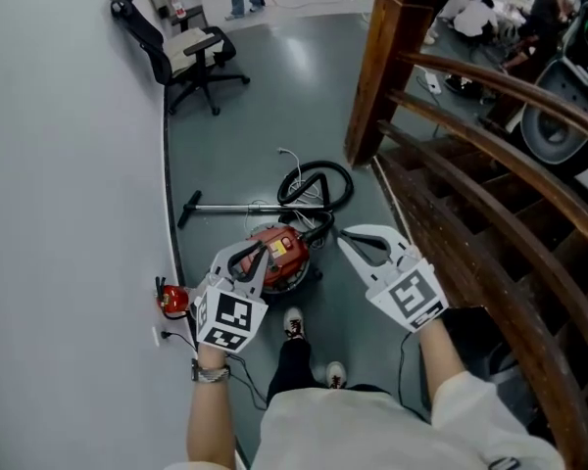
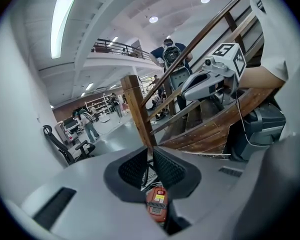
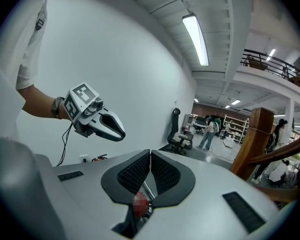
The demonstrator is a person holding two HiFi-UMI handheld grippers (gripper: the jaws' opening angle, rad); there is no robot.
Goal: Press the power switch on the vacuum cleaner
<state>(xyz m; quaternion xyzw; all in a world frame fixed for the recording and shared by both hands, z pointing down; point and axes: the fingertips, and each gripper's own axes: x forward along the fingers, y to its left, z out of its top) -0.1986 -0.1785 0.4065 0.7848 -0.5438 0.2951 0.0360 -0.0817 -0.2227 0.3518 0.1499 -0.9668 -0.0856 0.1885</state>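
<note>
The red canister vacuum cleaner (image 1: 282, 254) lies on the grey floor, with its black hose (image 1: 316, 184) coiled behind it and its wand (image 1: 225, 207) stretched to the left. My left gripper (image 1: 255, 255) hangs over the canister's left side. A slim gap shows between its pads (image 2: 150, 156) with nothing in it, and through the gap I see the red body (image 2: 157, 204) below. My right gripper (image 1: 343, 236) hovers just right of the canister, its pads meeting at the tip (image 3: 150, 156). The power switch is too small to make out.
A curved wooden stair railing (image 1: 470, 164) and its post (image 1: 377, 67) close off the right side. A white wall (image 1: 69, 164) runs along the left, with a red fire extinguisher (image 1: 173, 300) at its foot. A black office chair (image 1: 191, 52) stands farther back. My shoes (image 1: 294, 323) are just behind the vacuum.
</note>
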